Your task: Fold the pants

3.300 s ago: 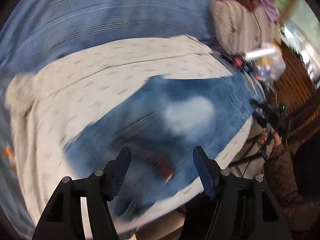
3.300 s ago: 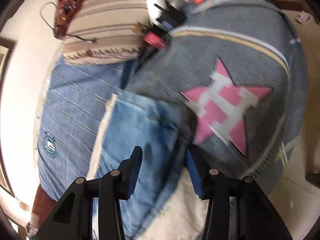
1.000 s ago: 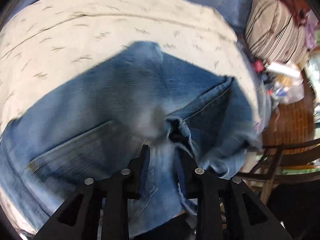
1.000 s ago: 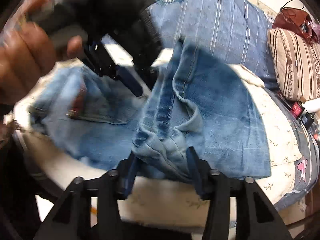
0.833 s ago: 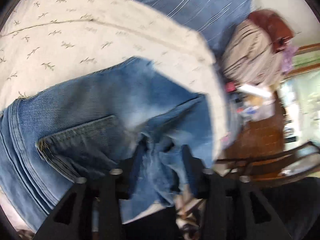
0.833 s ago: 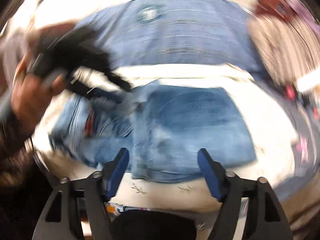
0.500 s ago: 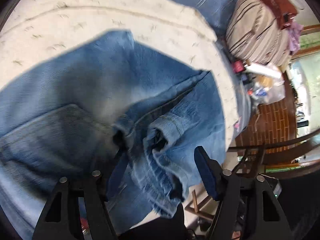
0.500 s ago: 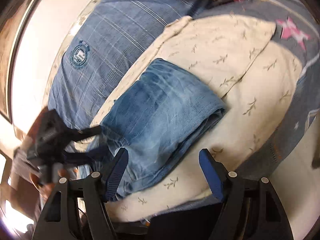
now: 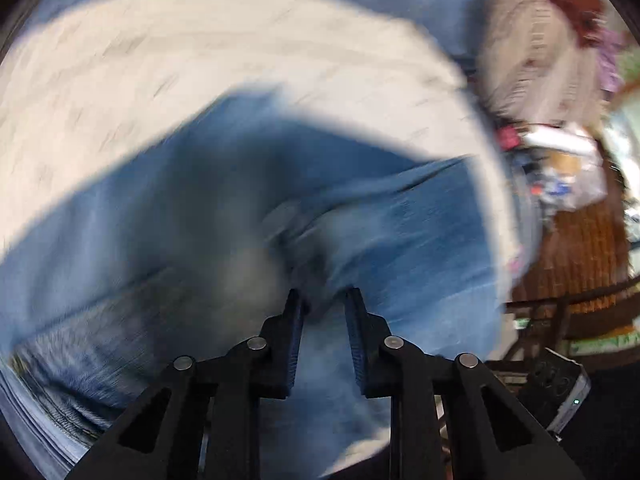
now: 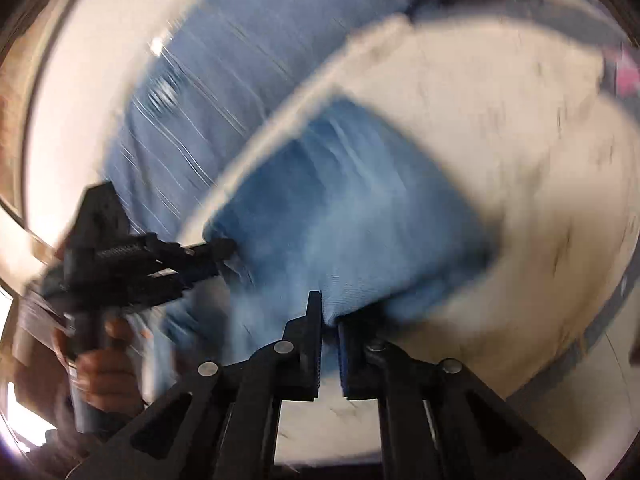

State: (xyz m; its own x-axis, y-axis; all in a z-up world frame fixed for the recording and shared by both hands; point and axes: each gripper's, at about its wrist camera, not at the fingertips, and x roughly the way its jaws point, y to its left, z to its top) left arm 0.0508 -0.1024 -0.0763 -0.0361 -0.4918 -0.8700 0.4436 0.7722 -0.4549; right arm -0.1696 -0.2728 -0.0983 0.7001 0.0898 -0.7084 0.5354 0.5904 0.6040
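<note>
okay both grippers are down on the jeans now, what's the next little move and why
Probably lift both together and carry that edge over for the next fold. The left gripper and right gripper are each closing with denim of the jeans bunched between their fingers, and the jeans already lie partly folded on the cream cloth.

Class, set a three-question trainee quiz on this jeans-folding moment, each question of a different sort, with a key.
1. True or false: the jeans lie on a cream printed sheet.
2. Multiple choice: what is between the fingers of the right gripper? A) a pillow corner B) the near edge of the folded denim C) nothing
3. Fill in: in the right wrist view, the left gripper meets the jeans at their ___ side.

Key:
1. True.
2. B; its jaws are closing on the fold.
3. Left; the left gripper's jaws are also closing, with denim bunched between them.
</note>
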